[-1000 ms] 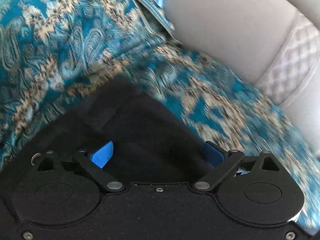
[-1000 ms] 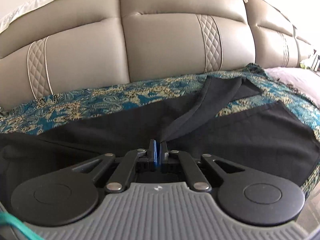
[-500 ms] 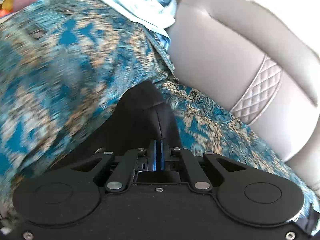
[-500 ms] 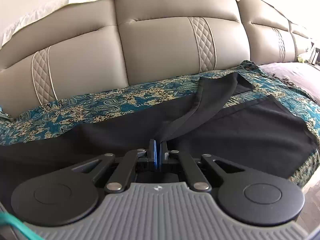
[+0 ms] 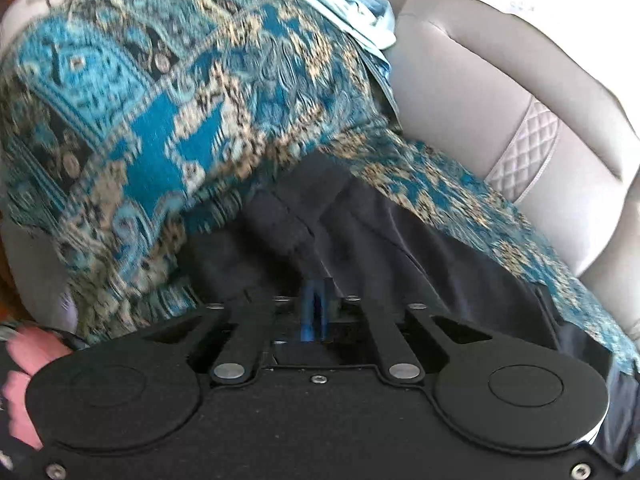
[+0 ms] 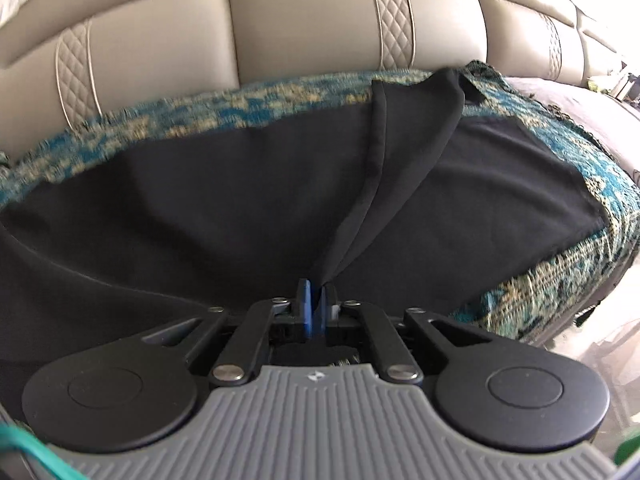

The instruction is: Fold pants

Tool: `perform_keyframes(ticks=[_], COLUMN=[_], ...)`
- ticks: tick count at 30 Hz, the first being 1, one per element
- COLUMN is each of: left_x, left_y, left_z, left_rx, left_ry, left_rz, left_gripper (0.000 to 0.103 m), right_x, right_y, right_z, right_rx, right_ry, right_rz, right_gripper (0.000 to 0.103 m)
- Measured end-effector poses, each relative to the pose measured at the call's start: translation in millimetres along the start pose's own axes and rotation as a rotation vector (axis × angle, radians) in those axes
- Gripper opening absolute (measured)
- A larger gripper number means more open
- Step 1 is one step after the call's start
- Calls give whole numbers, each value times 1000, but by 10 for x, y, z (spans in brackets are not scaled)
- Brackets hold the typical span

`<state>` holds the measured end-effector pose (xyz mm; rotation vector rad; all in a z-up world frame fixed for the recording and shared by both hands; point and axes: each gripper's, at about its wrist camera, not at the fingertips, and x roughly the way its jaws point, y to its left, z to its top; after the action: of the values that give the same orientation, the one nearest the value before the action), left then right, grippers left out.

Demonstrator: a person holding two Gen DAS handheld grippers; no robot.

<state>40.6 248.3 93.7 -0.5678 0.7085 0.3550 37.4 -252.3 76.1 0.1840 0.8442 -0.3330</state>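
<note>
While your left gripper (image 5: 316,292) points down at the black pants (image 5: 400,248), its jaws are opening from nearly together, and the blurred view does not let you tell whether cloth sits between the blue pads. A hand (image 5: 20,376) shows at the lower left edge of that view. The pants lie on the teal patterned throw (image 5: 160,152) over the beige sofa (image 5: 480,92), with a pale blue cloth (image 5: 360,12) bunched further back. To the right, your right gripper (image 6: 316,292) has a gathered fold of the pants (image 6: 240,200) rising from between its pads, whose jaws are opening; the rest of the garment lies spread flat across the throw (image 6: 540,288).
</note>
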Motion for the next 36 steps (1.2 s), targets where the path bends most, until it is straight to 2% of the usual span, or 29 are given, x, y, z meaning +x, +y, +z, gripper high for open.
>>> perform_keyframes(ticks=[1, 3, 4, 8, 11, 12, 13, 14, 15, 16, 18, 23, 27, 32, 34, 36], left_x=[-2, 10, 26, 150, 332, 413, 482, 519, 534, 543, 484, 54, -215, -282, -220, -171], left_y=[29, 76, 88, 87, 57, 58, 52, 45, 27, -5, -24, -60, -48, 30, 88, 152], left_z=[-8, -20, -17, 54, 96, 105, 111, 108, 112, 122, 152, 280, 354, 309, 247, 188], left_rx=[-8, -26, -33, -42, -34, -43, -51, -53, -45, -22, -24, 1, 4, 22, 15, -11], left_ry=[2, -6, -10, -15, 3, 11, 14, 2, -17, -25, -31, -84, -115, -111, -86, -59], left_rz=[-14, -36, -43, -38, -42, -22, -8, -1, 21, 57, 62, 2, -34, -16, 15, 26], left_gripper=[16, 39, 43, 48, 60, 60, 60, 55, 23, 10, 9, 9, 9, 9, 9, 9], right_x=[21, 37, 39, 6, -158, -212, -270, -317, -362, -403, -456, -550, -613, -563, -489, -429], right_y=[16, 45, 60, 166, 348, 440, 572, 705, 862, 1026, 1362, 2064, 2422, 2529, 2525, 2452], right_z=[-9, -33, -40, -64, -127, -167, -228, -294, -382, -468, -647, -993, -1164, -1255, -1253, -1226], right_rx=[-7, -16, -23, -58, -124, -156, -204, -251, -307, -359, -454, -600, -690, -748, -753, -729], right_ry=[13, 22, 22, 6, -70, -94, -120, -142, -167, -189, -220, -287, -377, -421, -415, -402], right_rz=[-8, -11, -10, -31, 3, 24, 56, 88, 127, 162, 221, 344, 378, 367, 325, 294], right_gripper=[35, 37, 36, 45, 56, 57, 58, 60, 62, 64, 66, 69, 78, 79, 74, 56])
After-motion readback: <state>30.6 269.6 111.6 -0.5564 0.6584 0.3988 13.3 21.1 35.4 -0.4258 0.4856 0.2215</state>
